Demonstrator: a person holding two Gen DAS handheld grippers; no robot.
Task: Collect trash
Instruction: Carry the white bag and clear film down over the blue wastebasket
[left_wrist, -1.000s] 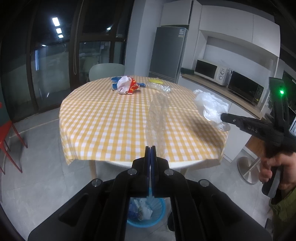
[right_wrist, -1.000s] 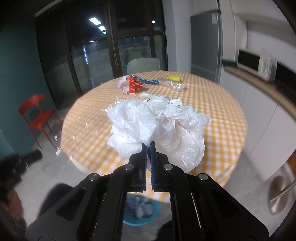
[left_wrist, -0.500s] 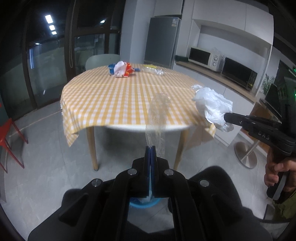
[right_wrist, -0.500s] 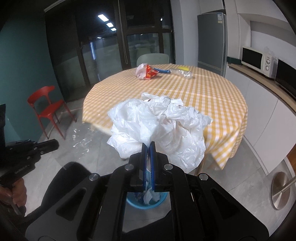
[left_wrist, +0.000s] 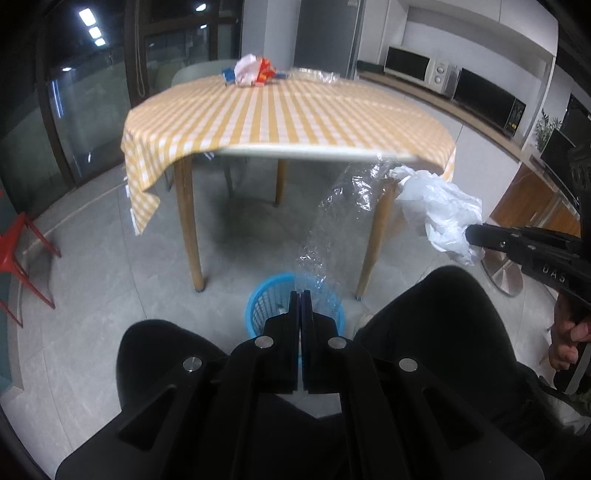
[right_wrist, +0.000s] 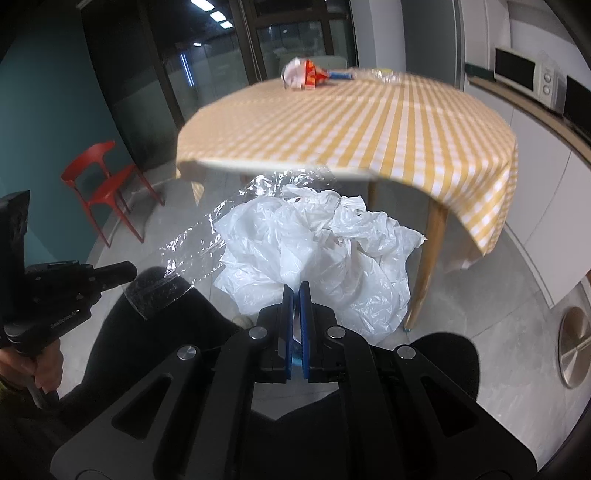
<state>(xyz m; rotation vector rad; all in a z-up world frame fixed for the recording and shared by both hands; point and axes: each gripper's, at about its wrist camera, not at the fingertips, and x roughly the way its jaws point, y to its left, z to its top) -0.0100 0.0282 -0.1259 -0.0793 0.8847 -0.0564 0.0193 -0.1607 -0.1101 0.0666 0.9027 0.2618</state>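
Note:
My left gripper is shut on a long strip of clear plastic film that stretches up and right from its tips. It hangs just above a blue mesh trash basket on the floor. My right gripper is shut on a crumpled white plastic bag; in the left wrist view that white bag hangs at the right, beside the basket. The clear film also shows left of the bag. More trash, a red-and-white wrapper and clear packaging, lies on the table's far side.
A round table with a yellow checked cloth stands on wooden legs just behind the basket. A person's dark-clothed knees flank the basket. A red chair stands left, a metal stool base right, counters with microwaves behind.
Both grippers have come down from table height to below the table's edge, carrying the film and the white bag. The blue basket now lies just beyond the left gripper's tips.

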